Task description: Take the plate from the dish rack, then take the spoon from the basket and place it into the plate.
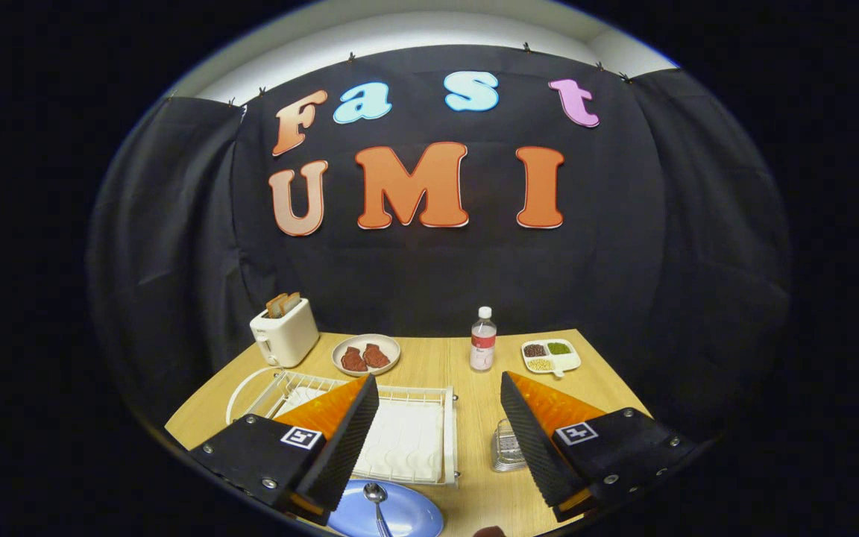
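Two fingers: the gripper (pixel 438 440) stands wide apart, holding and touching nothing.
Between fingers: bare table (pixel 474 440).
Spoon (pixel 377 507): lies in the blue plate (pixel 407 514), at 7 o'clock from the gap, beside the left finger's base.
Dish rack (pixel 407 436): white, at 9 o'clock, partly behind the left finger.
Basket (pixel 505 447): small wire one at 3 o'clock, against the right finger.
Far edge, 12 o'clock: toaster (pixel 285 332), meat dish (pixel 366 354), bottle (pixel 482 340), divided tray (pixel 550 356).
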Demonstrator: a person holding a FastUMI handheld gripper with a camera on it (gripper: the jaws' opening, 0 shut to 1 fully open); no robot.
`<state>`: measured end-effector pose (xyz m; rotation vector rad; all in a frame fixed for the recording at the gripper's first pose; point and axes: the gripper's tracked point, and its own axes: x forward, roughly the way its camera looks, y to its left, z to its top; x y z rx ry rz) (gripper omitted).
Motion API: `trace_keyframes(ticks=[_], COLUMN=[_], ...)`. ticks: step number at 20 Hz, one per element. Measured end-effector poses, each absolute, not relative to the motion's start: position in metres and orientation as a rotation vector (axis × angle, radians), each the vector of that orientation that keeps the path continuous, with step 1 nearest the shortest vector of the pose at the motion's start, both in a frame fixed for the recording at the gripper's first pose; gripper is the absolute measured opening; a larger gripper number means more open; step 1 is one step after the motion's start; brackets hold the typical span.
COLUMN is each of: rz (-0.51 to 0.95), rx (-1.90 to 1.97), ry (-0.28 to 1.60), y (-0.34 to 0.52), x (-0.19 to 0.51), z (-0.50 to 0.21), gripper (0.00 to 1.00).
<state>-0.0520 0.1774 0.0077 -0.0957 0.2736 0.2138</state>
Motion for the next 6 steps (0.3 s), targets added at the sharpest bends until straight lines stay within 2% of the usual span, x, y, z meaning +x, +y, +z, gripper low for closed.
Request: trace_keyframes(ticks=[6], rz=[0.174], rx=[-0.078], ry=[0.214], y=[0.169], x=[-0.058], z=[0.03], gripper=[0.98])
